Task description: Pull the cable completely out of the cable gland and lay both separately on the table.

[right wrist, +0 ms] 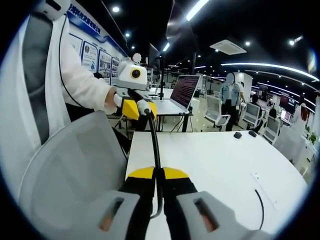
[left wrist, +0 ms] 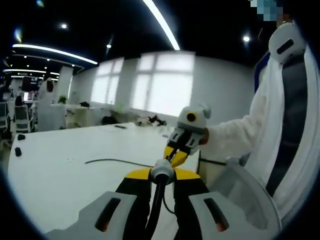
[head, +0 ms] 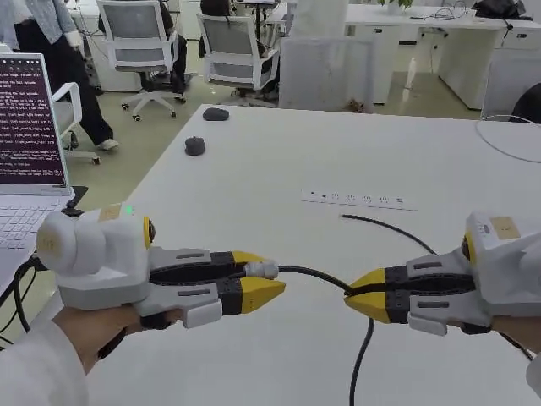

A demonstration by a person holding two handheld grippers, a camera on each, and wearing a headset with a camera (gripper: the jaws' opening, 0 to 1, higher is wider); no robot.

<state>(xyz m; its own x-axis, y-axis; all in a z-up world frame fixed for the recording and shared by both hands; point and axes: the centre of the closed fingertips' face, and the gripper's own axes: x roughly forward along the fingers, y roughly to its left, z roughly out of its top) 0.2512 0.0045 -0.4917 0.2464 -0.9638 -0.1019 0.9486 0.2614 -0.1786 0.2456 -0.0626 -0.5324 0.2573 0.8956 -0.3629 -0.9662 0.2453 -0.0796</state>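
Head view, where do we find the gland?

We see the cable gland (head: 261, 269), pale grey, pinched between the yellow tips of the left gripper (head: 272, 280), low and left of centre. The black cable (head: 314, 273) leaves it toward 3 o'clock and enters the right gripper (head: 351, 297), whose jaws are clamped narrow on it. Both are held above the table (head: 254, 169).

What do the gripper views add for us?

The left gripper view looks along the gland's round end, with the right gripper just beyond at 12 o'clock. The right gripper view shows the cable running taut from its own jaws up to the left gripper at 11 o'clock, with a laptop (right wrist: 184, 90) behind. How deep the cable sits inside the gland, we cannot tell.

And where have we room?

The table's left edge passes close under the left gripper. Open white top lies toward 12 o'clock, up to a power strip (head: 359, 200) at 1 o'clock and two dark objects (head: 195, 145) at 11 o'clock. Slack cable drops toward 6 o'clock.
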